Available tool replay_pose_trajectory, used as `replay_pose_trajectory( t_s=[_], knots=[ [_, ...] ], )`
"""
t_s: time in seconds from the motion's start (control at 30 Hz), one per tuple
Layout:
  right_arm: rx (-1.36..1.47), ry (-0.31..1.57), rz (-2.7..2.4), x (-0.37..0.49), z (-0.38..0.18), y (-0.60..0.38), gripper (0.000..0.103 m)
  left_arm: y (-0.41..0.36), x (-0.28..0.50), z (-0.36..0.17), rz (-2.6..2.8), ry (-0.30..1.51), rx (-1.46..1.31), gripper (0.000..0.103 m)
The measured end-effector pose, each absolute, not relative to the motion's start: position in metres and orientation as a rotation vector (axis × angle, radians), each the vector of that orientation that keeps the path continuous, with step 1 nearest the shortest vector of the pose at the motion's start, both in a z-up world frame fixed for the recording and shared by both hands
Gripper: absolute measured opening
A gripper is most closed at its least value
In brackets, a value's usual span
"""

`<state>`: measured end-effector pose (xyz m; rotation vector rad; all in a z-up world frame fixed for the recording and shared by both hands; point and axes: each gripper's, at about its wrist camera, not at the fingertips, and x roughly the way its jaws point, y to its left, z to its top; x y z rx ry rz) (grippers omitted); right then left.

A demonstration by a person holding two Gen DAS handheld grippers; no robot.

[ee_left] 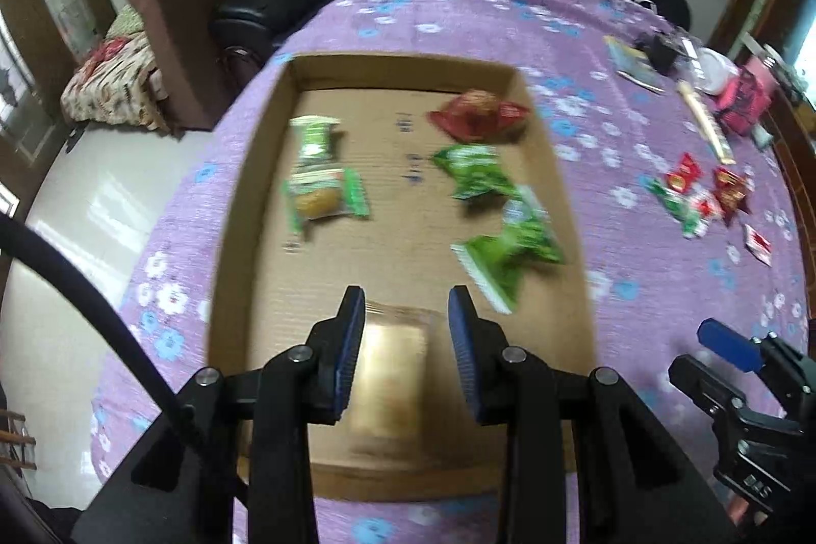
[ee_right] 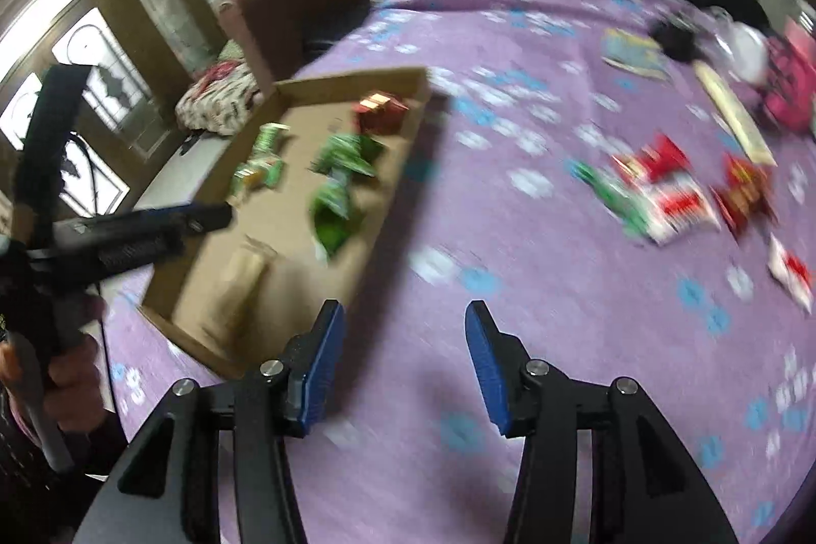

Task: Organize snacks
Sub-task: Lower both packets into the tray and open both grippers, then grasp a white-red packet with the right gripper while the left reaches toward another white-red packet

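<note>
Hovering over the cardboard box (ee_left: 556, 187), left hand-held gripper (ee_left: 407, 304) is part open w/ a gold snack pack (ee_left: 395, 370) between its pads, contact unclear thru blur. Right hand-held gripper (ee_right: 403, 314) gapes empty over the purple cloth (ee_right: 510, 238). More red snacks (ee_right: 668, 187) lie nr the worktop's right edge.

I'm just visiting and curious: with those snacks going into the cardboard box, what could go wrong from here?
1. The gold packet lies in the box between the left tool's open pads; lowering carelessly could crush it.
2. The green packets already overlap near the box's right wall, so more snacks could pile up.
3. Both views are blurred, so aiming at the loose red packets may miss.
</note>
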<state>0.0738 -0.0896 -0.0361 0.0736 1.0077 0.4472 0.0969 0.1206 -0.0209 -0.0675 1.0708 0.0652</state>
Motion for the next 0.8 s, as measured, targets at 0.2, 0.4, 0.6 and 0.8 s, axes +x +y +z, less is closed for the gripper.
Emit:
replay_pose_trajectory(
  t_s=[0.2,0.4,0.6,0.8],
  knots=[
    [0.157,1.03,0.336,0.057,-0.048,-0.16,0.049,0.066,0.089,-0.014,-0.001,1.052,-0.021,0.036],
    [0.21,1.012,0.228,0.055,-0.052,-0.222,0.051,0.013,0.096,-0.018,-0.051,1.067,0.03,0.038],
    [0.238,0.957,0.155,0.074,-0.046,-0.271,0.061,-0.026,0.114,-0.032,-0.056,1.115,0.06,0.041],
    [0.205,0.894,0.099,0.117,-0.048,-0.305,0.064,-0.055,0.138,-0.044,-0.04,1.165,0.08,0.042]
  ],
)
